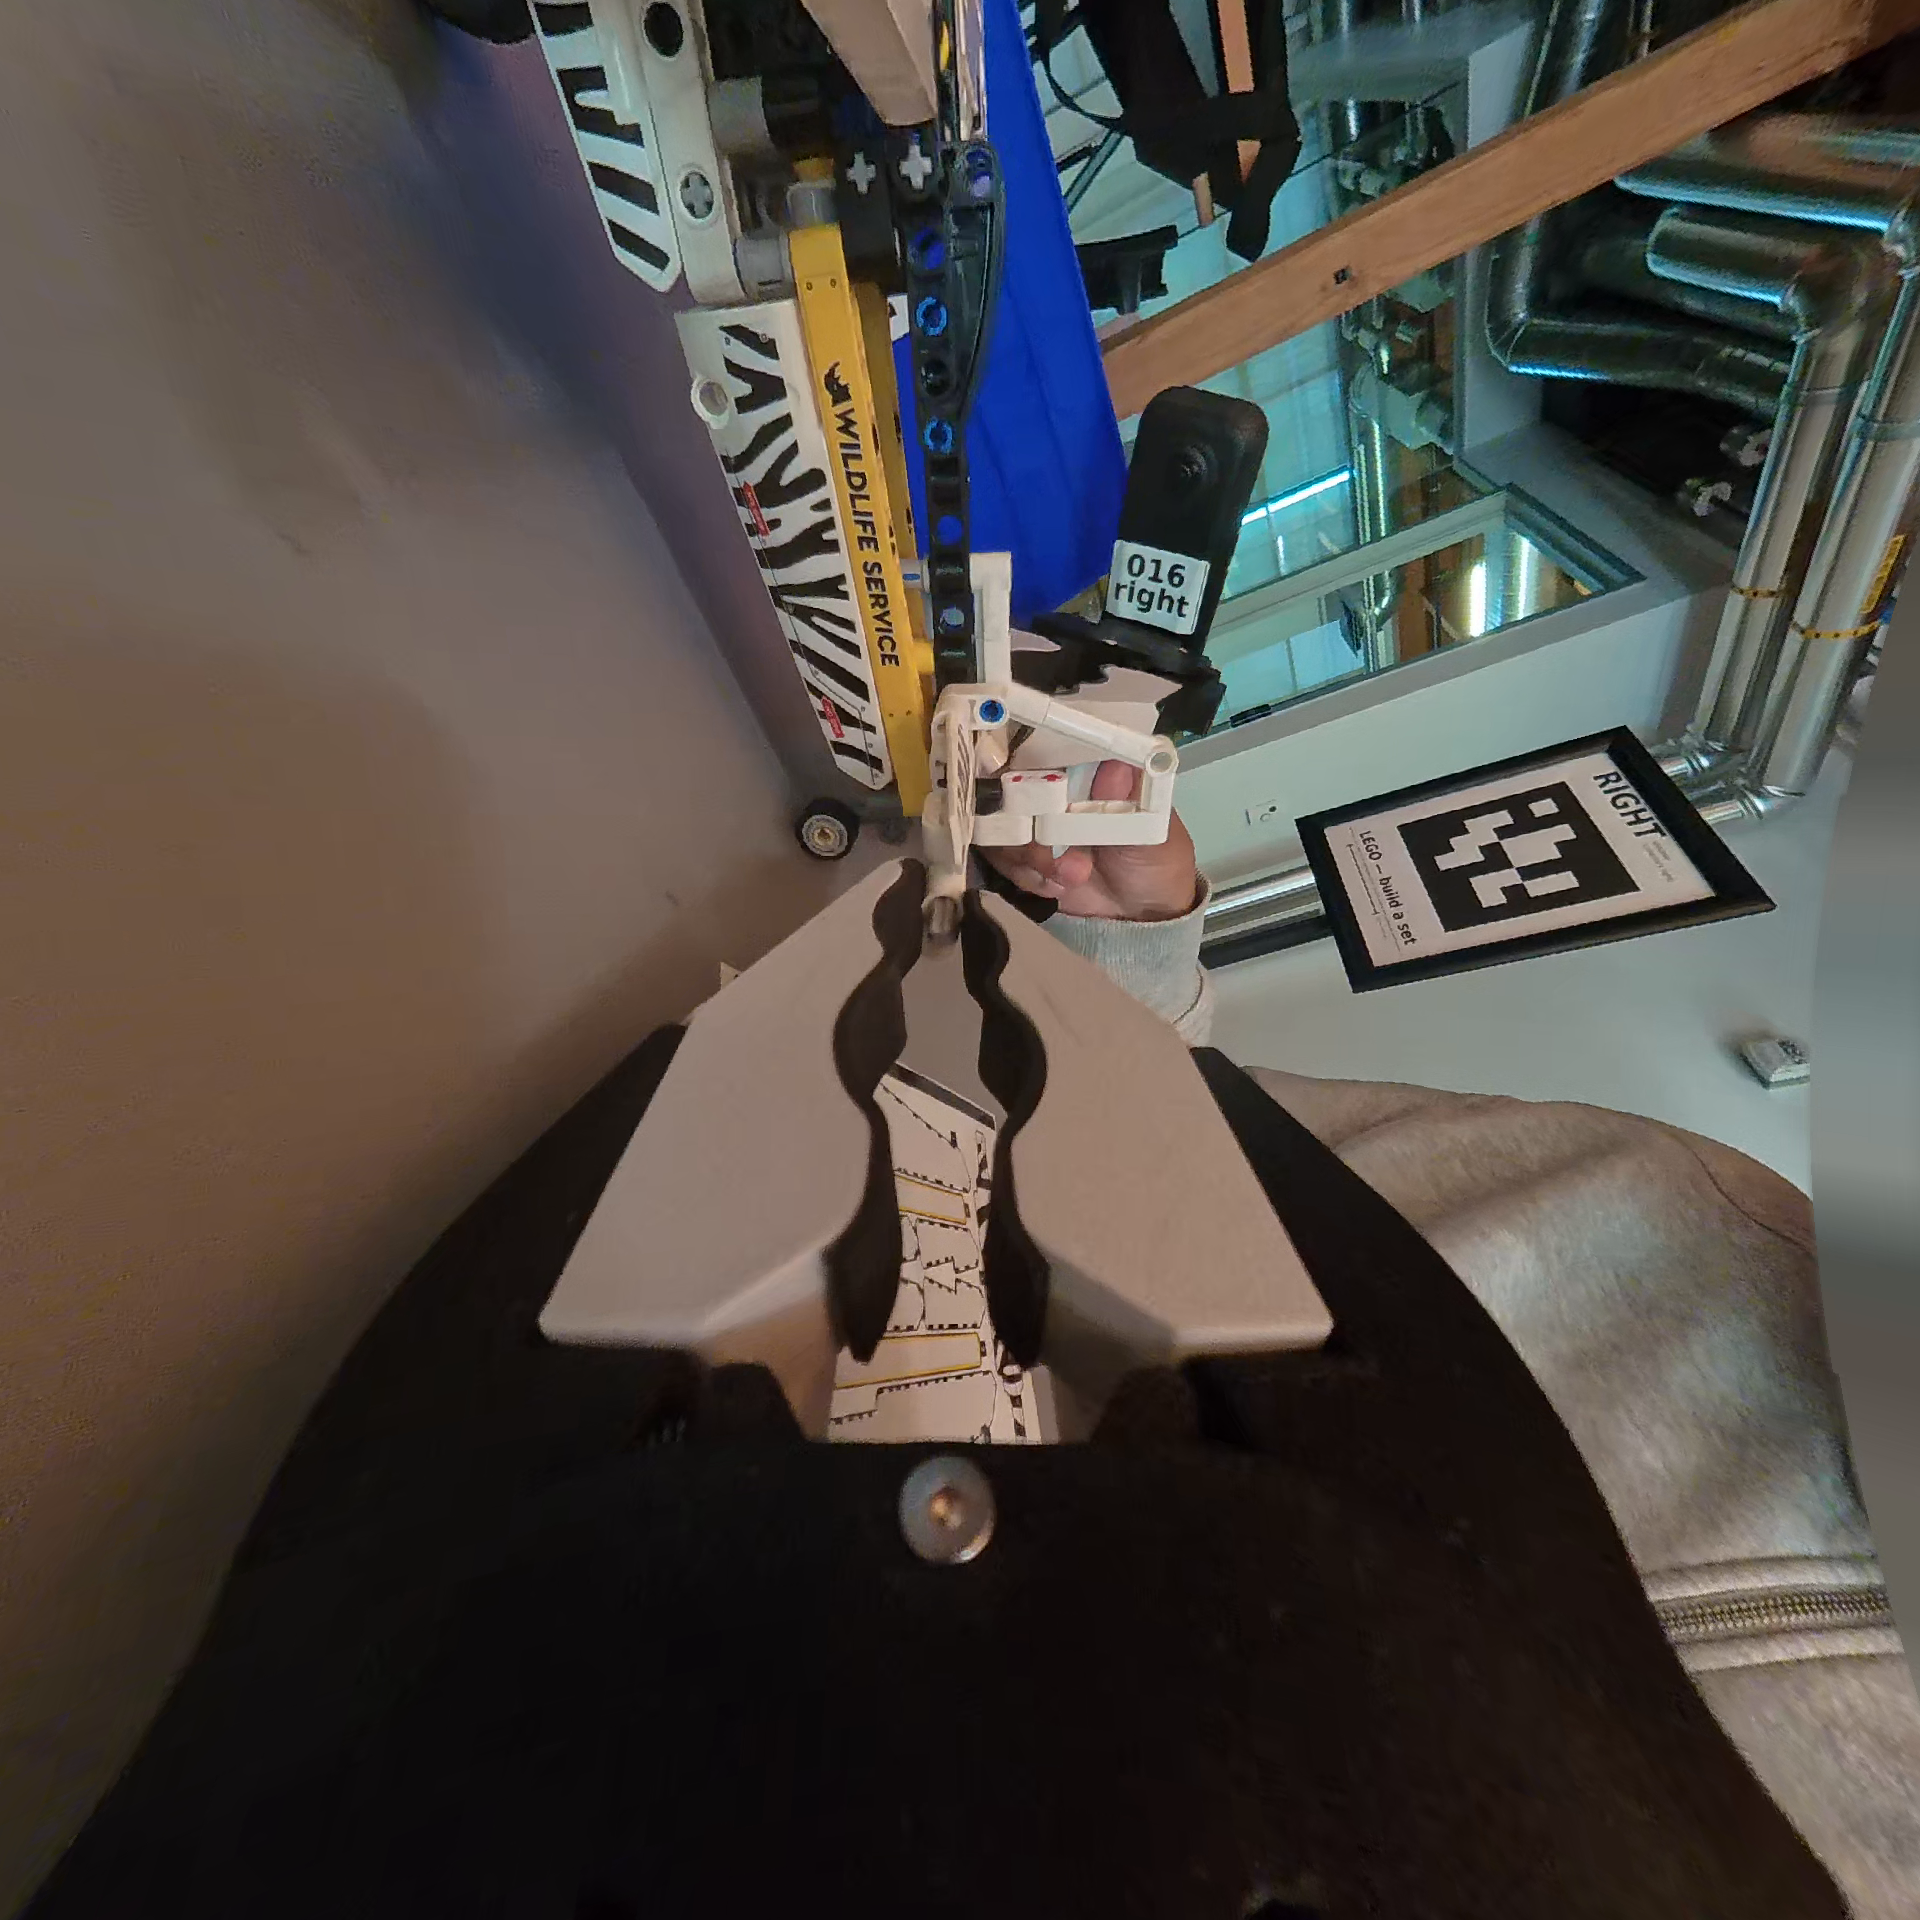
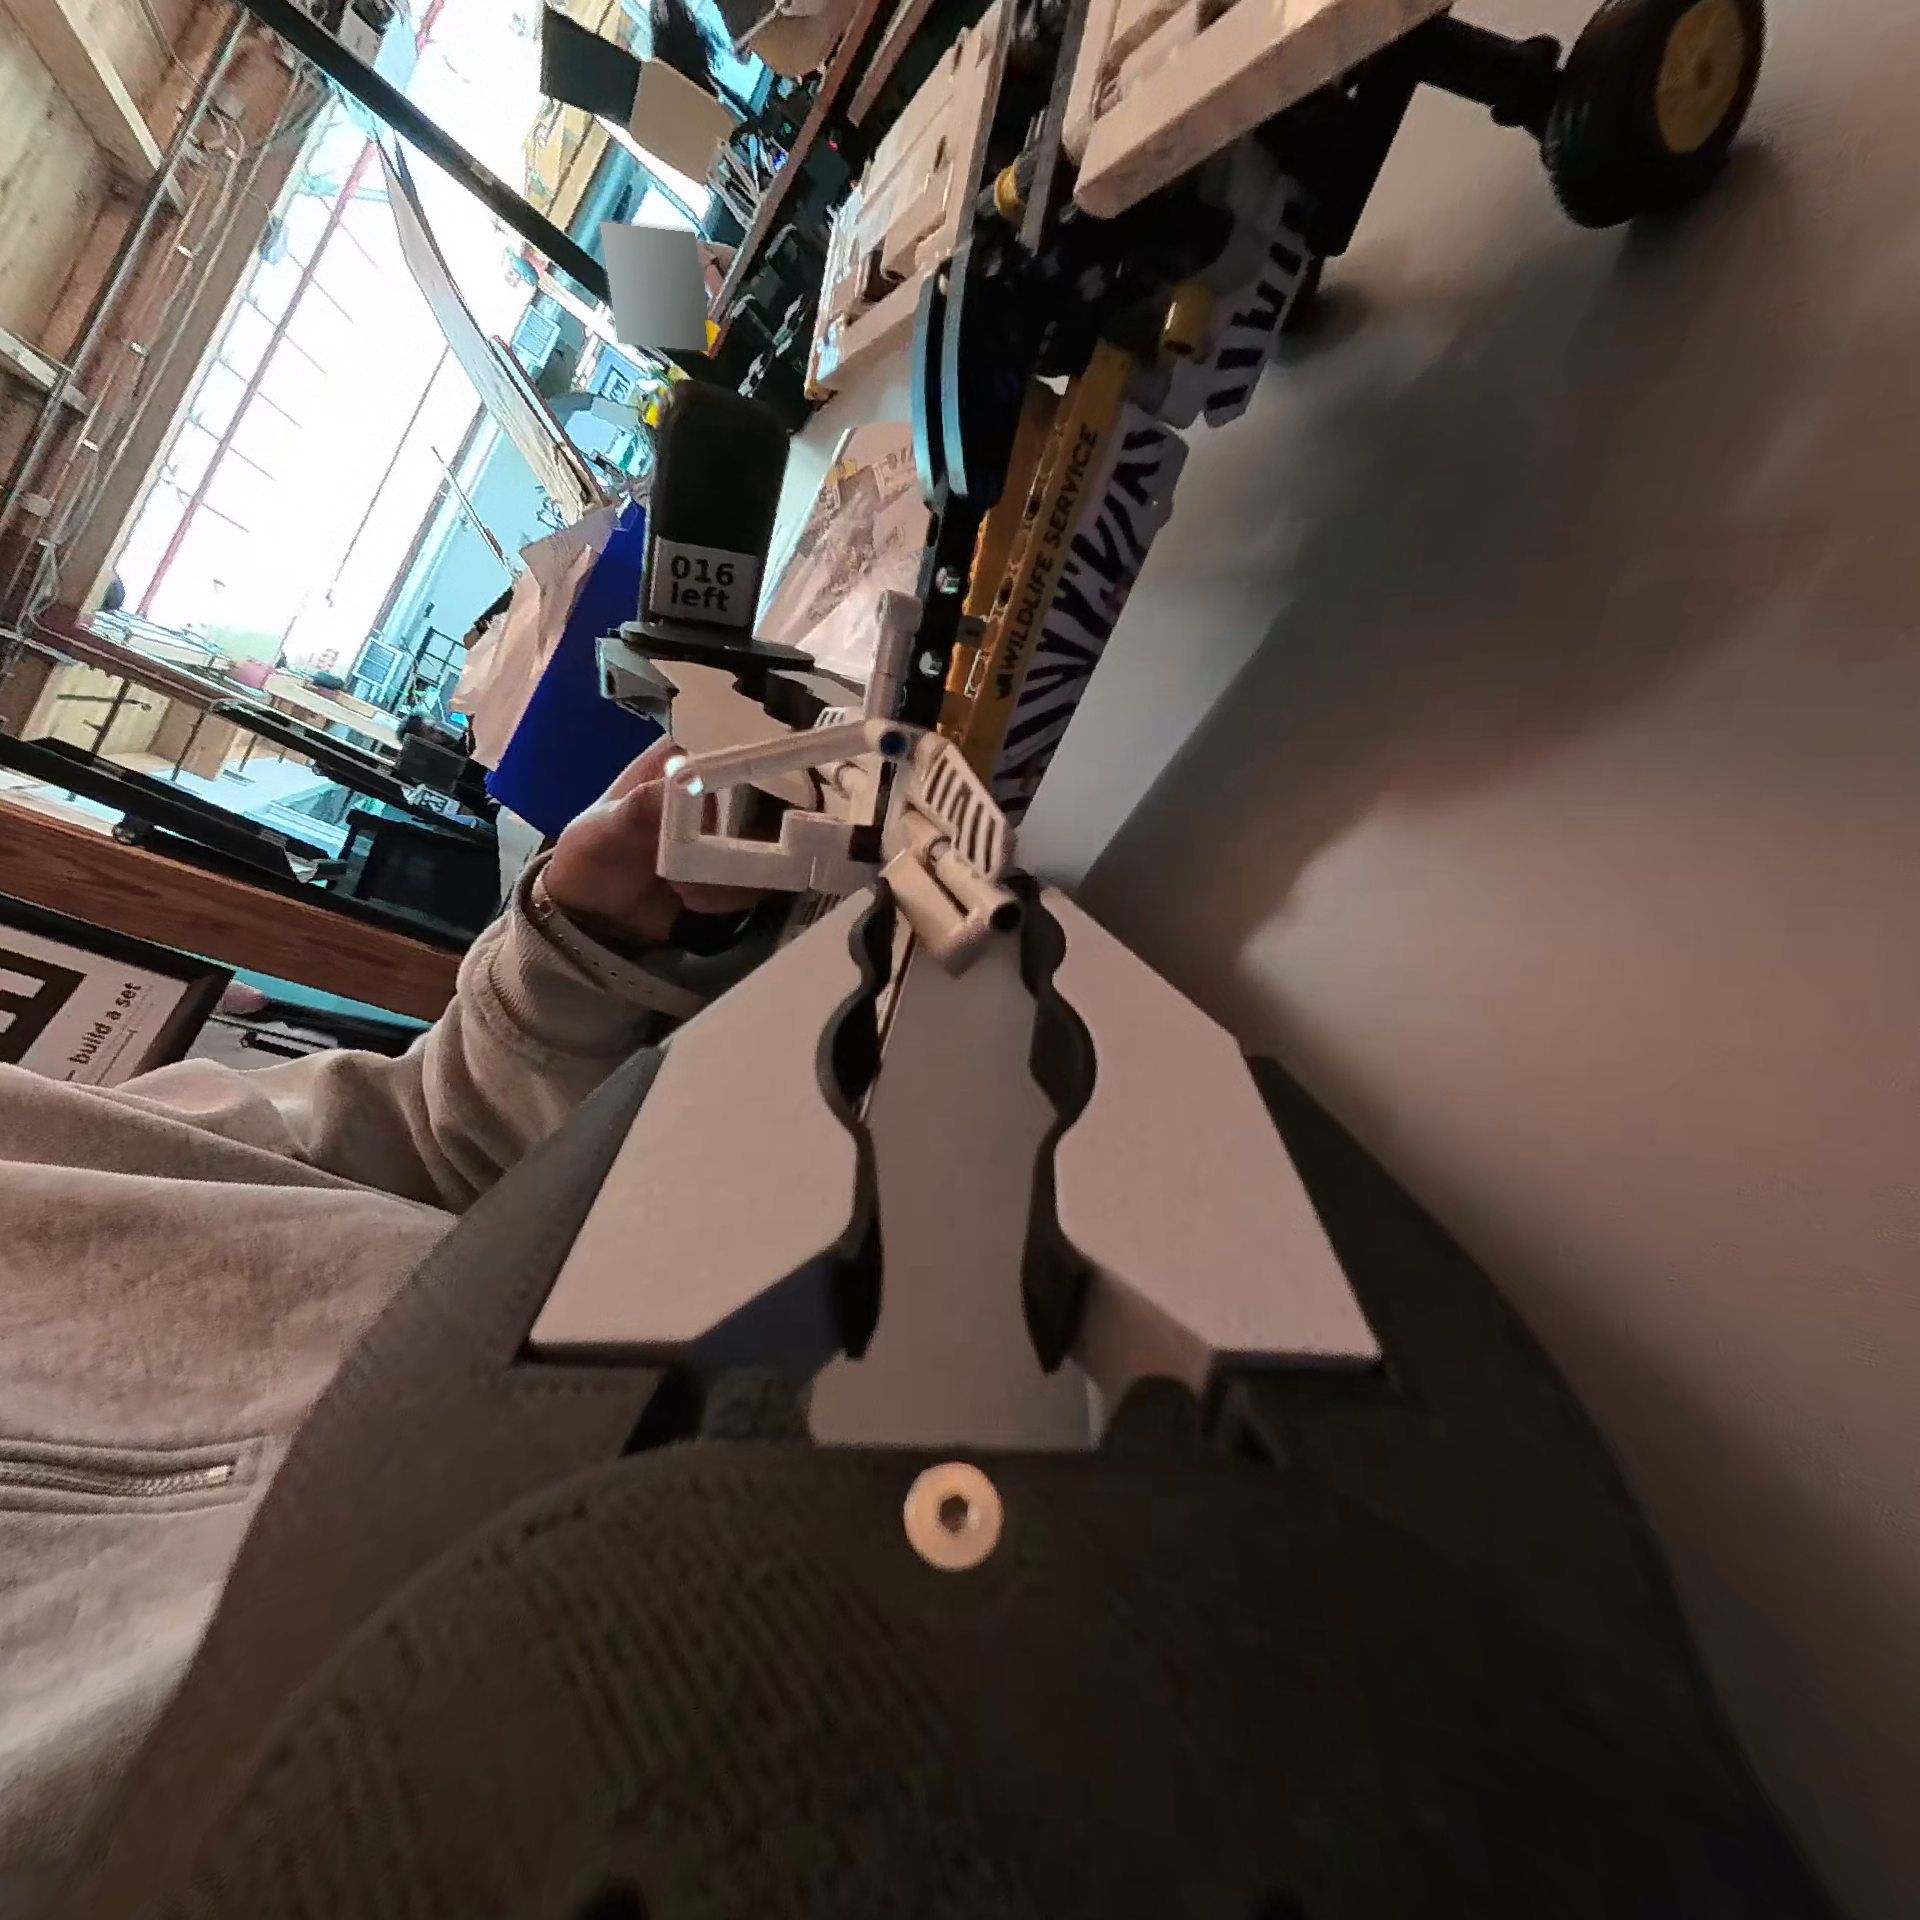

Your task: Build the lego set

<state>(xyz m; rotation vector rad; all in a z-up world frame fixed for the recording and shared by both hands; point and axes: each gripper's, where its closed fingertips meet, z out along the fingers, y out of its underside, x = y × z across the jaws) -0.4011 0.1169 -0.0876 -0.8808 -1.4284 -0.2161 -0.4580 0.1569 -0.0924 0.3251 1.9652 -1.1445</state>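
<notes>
The lego model (image 1: 852, 540) is a vehicle with a yellow beam, zebra-striped white panels and a long black beam, lying on the grey table; it also shows in the right wrist view (image 2: 1049, 582). A white strut assembly (image 1: 1049, 800) hangs at the black beam's near end. My left gripper (image 1: 940, 906) is shut on the white connector and grey pin (image 1: 943, 883) at that assembly's end. My right gripper (image 2: 956, 914) closes on the same white connector (image 2: 951, 899), which spans its jaws. Each view shows the other gripper's black camera post (image 1: 1184, 499) (image 2: 717, 499) just beyond the assembly.
A framed marker sign (image 1: 1527, 862) stands to the right. A blue bin (image 1: 1029, 395) sits behind the model. A small loose wheel (image 1: 828, 828) lies by the striped panel. A printed sheet (image 1: 935, 1247) lies under my left fingers. A beige sleeve (image 1: 1558, 1299) is close by. Across from one pair of fingers to the other is roughly 8 cm.
</notes>
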